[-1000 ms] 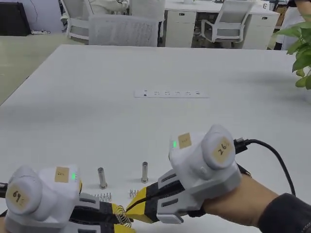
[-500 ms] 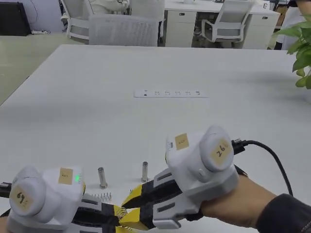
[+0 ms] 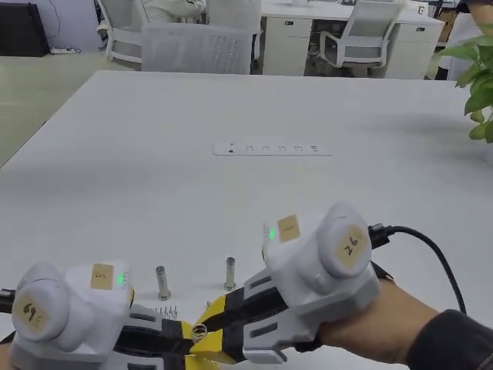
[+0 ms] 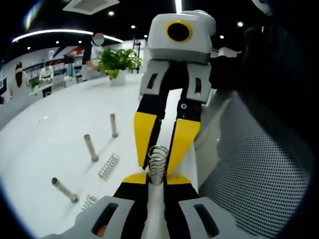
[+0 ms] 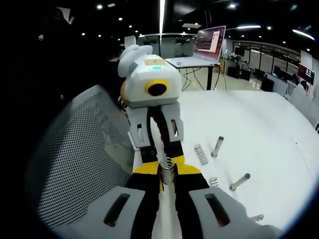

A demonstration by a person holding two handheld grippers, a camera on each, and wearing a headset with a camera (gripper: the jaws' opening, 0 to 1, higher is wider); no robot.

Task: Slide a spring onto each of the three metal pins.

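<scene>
Steel spring pinched at both ends, just above near edge of worktop. L gripper fingers narrowed to approx spring width on one end; R gripper fingers likewise on other, tips almost meeting. Long axis approx along L fingers, near level. Three pins standing just beyond tips, away from person, bare as far as seen; left-hand pin nearer L gripper. Loose springs lying between. Prob next: tip spring vertical, line up over pin top, lower.
</scene>
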